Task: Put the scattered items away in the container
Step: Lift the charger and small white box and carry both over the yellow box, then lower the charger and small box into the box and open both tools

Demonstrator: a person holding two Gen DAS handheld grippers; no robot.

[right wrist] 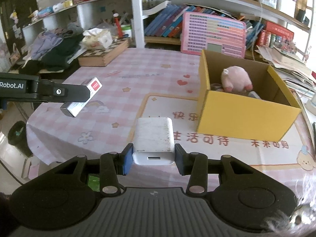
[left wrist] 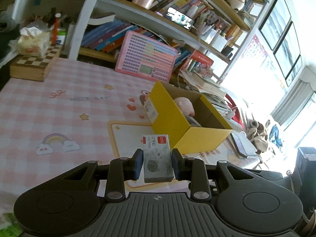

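We grip the light, stiff staple box [left wrist: 158, 158] in the left claw [left wrist: 157, 163], the smooth charger [right wrist: 153, 140] by its flat sides in the right claw [right wrist: 153, 157], yellow box [right wrist: 244, 116] ahead-right

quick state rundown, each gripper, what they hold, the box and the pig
left gripper: shut on staple box
staple box: held off the table
right gripper: shut on white charger
white charger: held, prongs forward
yellow box: open-topped, upright
pink plush pig: inside yellow box
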